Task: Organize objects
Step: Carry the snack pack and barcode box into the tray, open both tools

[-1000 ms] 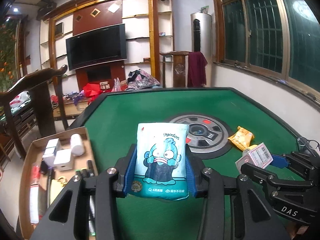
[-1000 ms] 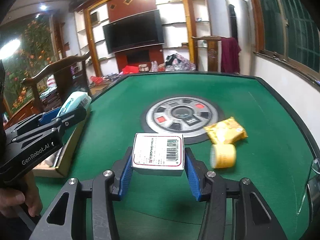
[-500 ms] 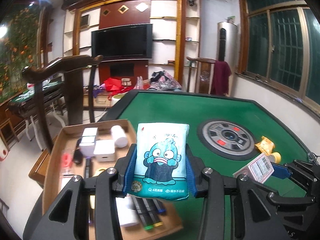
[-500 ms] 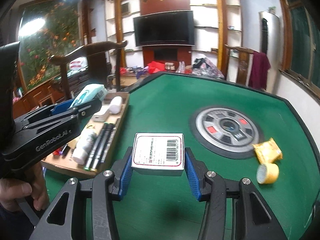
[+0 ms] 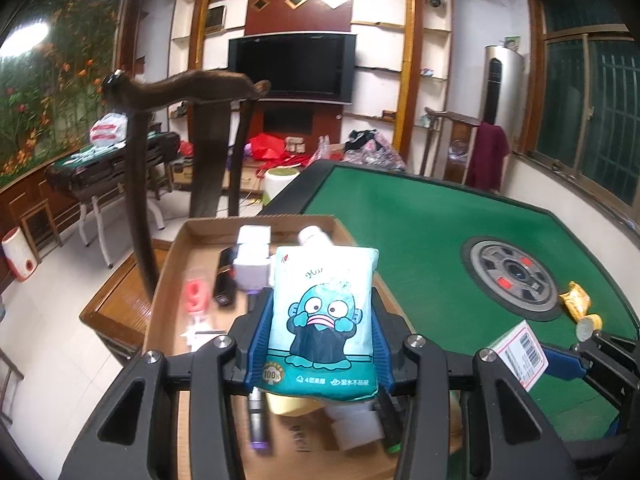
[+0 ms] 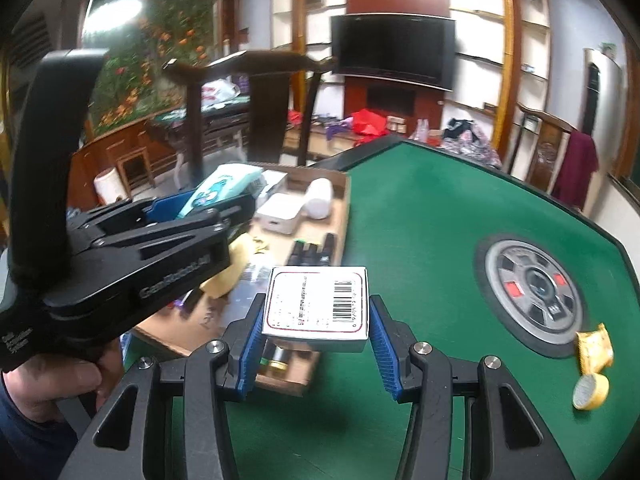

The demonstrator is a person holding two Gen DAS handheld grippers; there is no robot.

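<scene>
My left gripper (image 5: 320, 340) is shut on a teal tissue pack with a cartoon fish (image 5: 322, 320), held upright above the cardboard box (image 5: 188, 280) at the table's left edge. The right gripper (image 6: 316, 320) is shut on a white carton with a barcode label (image 6: 316, 300), which hangs over the box's near right corner and the green felt. In the right wrist view the left gripper (image 6: 224, 208) and its tissue pack (image 6: 218, 188) show at the left. In the left wrist view the white carton (image 5: 520, 352) shows at the lower right.
The cardboard box (image 6: 340, 184) holds white boxes (image 6: 278, 212), a white bottle (image 6: 320, 196), markers (image 6: 312, 250) and other small items. On the green table (image 6: 420, 208) lie a yellow snack packet (image 6: 594, 348) and a yellow tape roll (image 6: 590, 392) near the round centre hub (image 6: 536, 296). A wooden chair (image 5: 192, 120) stands behind the box.
Both grippers have swung left from over the green felt to over the cardboard box, each keeping its load. The snack packet and tape roll now lie far to the right.
</scene>
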